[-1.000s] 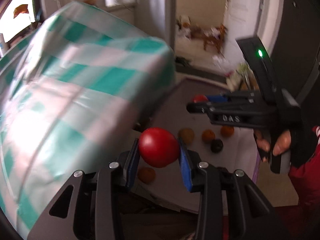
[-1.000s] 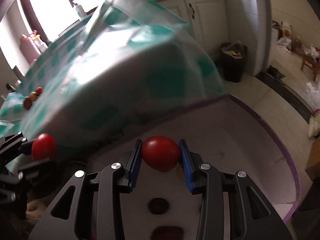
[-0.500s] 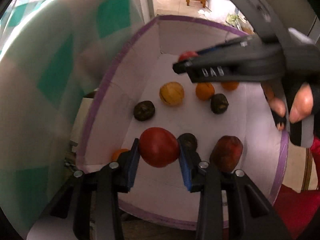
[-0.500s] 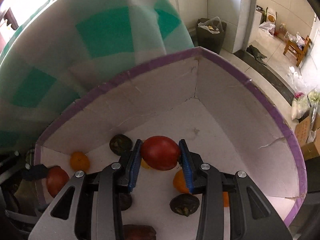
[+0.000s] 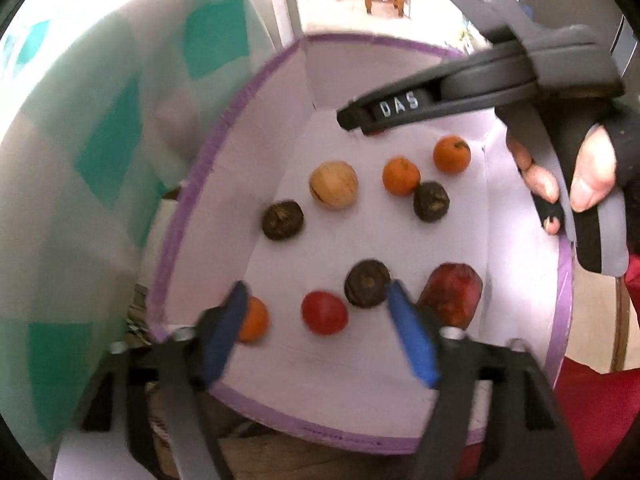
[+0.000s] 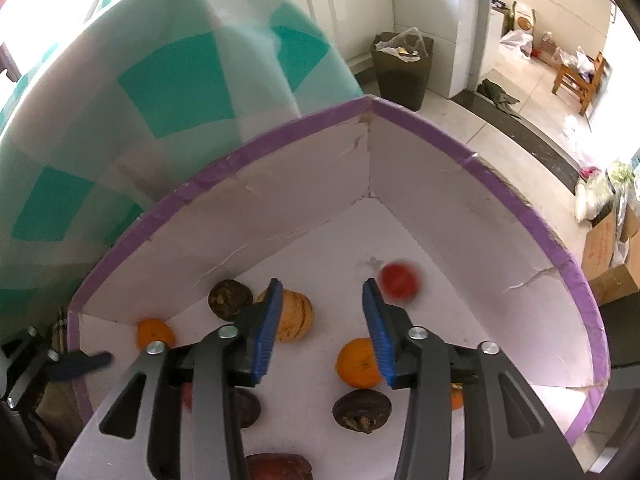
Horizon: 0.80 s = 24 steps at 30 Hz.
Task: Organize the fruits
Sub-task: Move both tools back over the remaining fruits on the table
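Observation:
A white box with a purple rim (image 5: 200, 168) (image 6: 440, 132) holds several fruits. My left gripper (image 5: 316, 300) hangs over its near side, jaws opening, nothing pressed between the blue pads. A red tomato (image 5: 324, 312) lies blurred on the floor just below them, beside a dark fruit (image 5: 367, 282). My right gripper (image 6: 322, 286) is also over the box with its jaws opening and nothing in them. Its red tomato (image 6: 400, 280) is loose and blurred, just past the right finger. In the left wrist view the right gripper (image 5: 352, 120) reaches in from the upper right, held by a hand (image 5: 580, 184).
Oranges (image 5: 401, 176) (image 6: 357, 362), a tan fruit (image 5: 334, 185) (image 6: 294, 316), dark fruits (image 5: 282, 220) (image 6: 362, 410) and a dark red fruit (image 5: 454, 292) lie on the box floor. A teal-checked tablecloth (image 5: 100, 160) (image 6: 160, 100) hangs at left. A bin (image 6: 402, 68) and cardboard boxes (image 6: 612, 256) stand beyond.
Both grippers came down from beside the tablecloth to over the box, then spread their jaws. Each tomato has left its pads and now lies loose in the box.

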Available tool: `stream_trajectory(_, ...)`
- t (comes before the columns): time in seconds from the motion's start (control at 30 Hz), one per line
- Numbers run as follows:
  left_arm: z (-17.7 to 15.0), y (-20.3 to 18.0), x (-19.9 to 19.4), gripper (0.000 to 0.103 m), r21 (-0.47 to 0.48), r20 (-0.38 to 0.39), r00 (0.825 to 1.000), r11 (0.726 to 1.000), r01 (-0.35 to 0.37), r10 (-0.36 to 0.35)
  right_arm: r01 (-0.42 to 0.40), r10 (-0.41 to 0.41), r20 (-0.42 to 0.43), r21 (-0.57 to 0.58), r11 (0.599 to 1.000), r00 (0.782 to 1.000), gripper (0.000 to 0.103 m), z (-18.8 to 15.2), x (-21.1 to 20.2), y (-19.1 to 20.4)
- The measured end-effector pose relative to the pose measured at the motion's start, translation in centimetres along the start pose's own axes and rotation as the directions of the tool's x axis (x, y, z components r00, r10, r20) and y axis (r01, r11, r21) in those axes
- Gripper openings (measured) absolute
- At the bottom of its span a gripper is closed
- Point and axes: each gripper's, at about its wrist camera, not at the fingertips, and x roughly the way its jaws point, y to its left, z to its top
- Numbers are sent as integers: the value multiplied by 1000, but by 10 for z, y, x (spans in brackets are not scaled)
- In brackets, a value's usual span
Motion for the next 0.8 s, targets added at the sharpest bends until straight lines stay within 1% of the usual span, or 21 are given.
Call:
stream_trajectory(0.13,2,3,-26,81,-6,96,995,999,-41,42,16,-17,37,19,1000,999,54,6,-14,-5)
stream_trajectory(0.17,3,5,-36,81,-14,138,989,999,-52,54,17,-18,45,25,1000,999,55,8,-18,-6)
stream_trajectory(0.23,5,11,-62,87,-38,228,971,997,-71,77,21,-23,69,28,999,997,59,13,-28,-6)
stream_trajectory(0.27,4,15,-74,89,-55,271,959,996,-76,88,22,-24,81,24,999,996,63,14,-33,-5)
stream_trajectory(0.3,3,22,-91,94,-83,327,939,993,-85,108,20,-21,100,13,1000,995,64,17,-39,-4)
stream_trajectory(0.33,1,31,-107,96,-117,377,916,988,-103,140,14,-14,121,1,1000,992,64,19,-46,0)
stream_trajectory(0.37,-1,38,-117,96,-142,403,900,983,-117,166,8,-8,134,-6,1000,991,65,21,-50,4)
stream_trajectory(0.43,-12,64,-140,97,-235,445,861,960,-151,245,-25,31,181,-36,999,983,65,25,-66,18)
stream_trajectory(0.47,-16,76,-147,97,-276,449,850,948,-160,274,-64,76,223,-60,996,972,67,27,-77,29)
stream_trajectory(0.5,-26,95,-159,97,-342,453,835,926,-161,313,-85,102,247,-76,993,964,74,28,-85,36)
stream_trajectory(0.53,-33,109,-168,99,-387,455,824,909,-157,336,-110,133,278,-98,989,951,77,28,-96,47)
stream_trajectory(0.57,-44,125,-177,100,-441,455,812,884,-152,367,-135,166,305,-122,983,938,80,30,-104,58)
stream_trajectory(0.6,-57,144,-189,101,-504,450,796,851,-147,405,-171,217,334,-161,972,917,83,30,-116,75)
stream_trajectory(0.63,-70,161,-200,101,-553,441,786,821,-142,433,-192,250,347,-192,962,904,85,29,-123,88)
stream_trajectory(0.67,-82,176,-209,101,-591,428,782,795,-137,454,-216,293,359,-239,947,886,87,28,-131,107)
stream_trajectory(0.7,-99,196,-219,101,-636,403,780,759,-137,479,-230,320,359,-271,935,877,87,30,-135,122)
stream_trajectory(0.77,-126,223,-226,101,-702,350,772,695,-159,530,-251,367,341,-337,907,866,87,29,-139,150)
stream_trajectory(0.8,-142,242,-232,101,-738,309,768,651,-178,561,-256,384,317,-377,890,867,87,29,-139,170)
